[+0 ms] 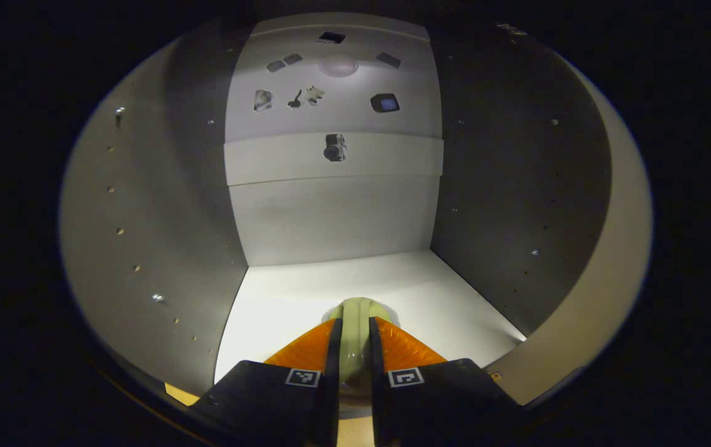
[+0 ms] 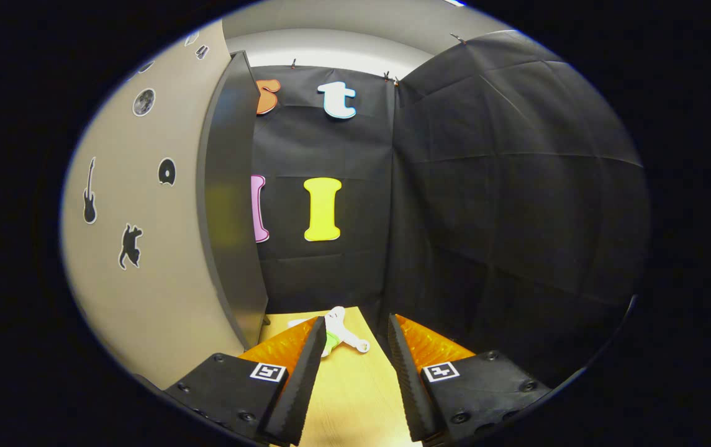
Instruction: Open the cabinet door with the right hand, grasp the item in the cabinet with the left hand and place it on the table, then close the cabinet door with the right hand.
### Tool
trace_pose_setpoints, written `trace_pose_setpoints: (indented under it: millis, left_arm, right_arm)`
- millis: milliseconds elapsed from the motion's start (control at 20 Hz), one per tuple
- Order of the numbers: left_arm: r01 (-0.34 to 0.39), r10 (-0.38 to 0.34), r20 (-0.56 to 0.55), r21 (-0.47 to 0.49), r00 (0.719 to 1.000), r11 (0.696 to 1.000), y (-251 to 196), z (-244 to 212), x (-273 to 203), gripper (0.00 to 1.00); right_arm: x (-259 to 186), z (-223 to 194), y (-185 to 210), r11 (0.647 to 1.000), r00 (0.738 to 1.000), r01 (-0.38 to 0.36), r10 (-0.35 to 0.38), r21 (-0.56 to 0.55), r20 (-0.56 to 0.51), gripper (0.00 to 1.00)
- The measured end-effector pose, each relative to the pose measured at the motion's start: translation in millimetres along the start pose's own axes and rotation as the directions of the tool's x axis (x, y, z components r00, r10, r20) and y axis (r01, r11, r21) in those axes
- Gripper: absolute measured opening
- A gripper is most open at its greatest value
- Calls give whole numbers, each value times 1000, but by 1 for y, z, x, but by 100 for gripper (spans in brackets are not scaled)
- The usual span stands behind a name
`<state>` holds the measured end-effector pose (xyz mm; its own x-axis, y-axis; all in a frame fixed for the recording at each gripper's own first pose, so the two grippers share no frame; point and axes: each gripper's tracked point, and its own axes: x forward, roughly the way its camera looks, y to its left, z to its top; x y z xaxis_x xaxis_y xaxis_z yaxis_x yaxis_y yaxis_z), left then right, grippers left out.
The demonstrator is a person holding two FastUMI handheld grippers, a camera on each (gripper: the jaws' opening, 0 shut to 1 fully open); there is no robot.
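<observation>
In the left gripper view I look into the open cabinet (image 1: 330, 217), with grey side walls and a white floor. A pale yellow-green rounded item (image 1: 359, 308) rests on that floor near the front. My left gripper (image 1: 354, 328) is shut on it, one finger pressing each side. In the right gripper view my right gripper (image 2: 355, 320) is open with nothing between its fingers, held over the wooden table (image 2: 355, 391). A tall grey panel (image 2: 228, 205), the cabinet door seen nearly edge-on, stands just left of it.
A beige panel with black stickers (image 2: 138, 248) adjoins the door on the left. A small white and green object (image 2: 341, 332) lies on the table ahead of the right gripper. Black cloth walls close the back and right. Stickers dot the cabinet's back wall (image 1: 330, 93).
</observation>
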<state>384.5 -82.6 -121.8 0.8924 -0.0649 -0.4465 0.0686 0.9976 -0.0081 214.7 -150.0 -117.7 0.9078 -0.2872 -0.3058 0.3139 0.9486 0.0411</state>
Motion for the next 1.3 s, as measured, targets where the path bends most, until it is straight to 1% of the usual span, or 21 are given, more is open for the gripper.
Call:
trace_pose_setpoints:
  millis: [50, 150, 250, 300, 500, 700, 800, 1000, 1100, 1150, 1300]
  left_arm:
    - [13, -13, 5, -11, 1000, 1000, -4, -3, -15, 25]
    - [18, -18, 15, -12, 1000, 1000, -8, -8, -46, 25]
    - [-2, 1, 46, 6, 999, 1000, -6, -11, -78, 25]
    - [-6, 5, 59, 8, 998, 1000, -7, -14, -93, 25]
    - [26, -24, 59, -23, 998, 999, -18, -42, -148, 25]
    - [17, -16, 33, -42, 999, 999, -19, -82, -193, 25]
    - [21, -20, 10, -65, 1000, 998, -27, -108, -210, 25]
    - [7, -8, -13, -64, 1000, 998, -43, -161, -237, 25]
    - [24, -26, -24, -90, 999, 996, -58, -189, -244, 24]
    - [33, -36, -32, -109, 999, 994, -65, -201, -245, 27]
    - [24, -34, -63, -147, 997, 989, -78, -241, -242, 25]
  right_arm:
    - [-3, 2, 6, 1000, 1000, -17, 17, -3, 6, 65]
    - [-11, 9, 20, 998, 998, -64, 63, 3, 27, 66]
    - [-19, 12, 32, 995, 994, -100, 100, -1, 44, 65]
    - [-24, 14, 36, 994, 993, -111, 111, -6, 49, 65]
    - [-57, 16, 55, 988, 986, -155, 156, -15, 58, 65]
    - [-95, 15, 65, 983, 982, -178, 180, -39, 57, 65]
    - [-115, 14, 67, 983, 982, -177, 180, -44, 59, 65]
    - [-151, 12, 66, 982, 982, -173, 178, -75, 66, 65]
    - [-169, 11, 70, 980, 978, -189, 194, -68, 71, 65]
    - [-174, 12, 70, 979, 977, -193, 198, -67, 76, 65]
    - [-178, 12, 73, 975, 973, -216, 220, -57, 74, 65]
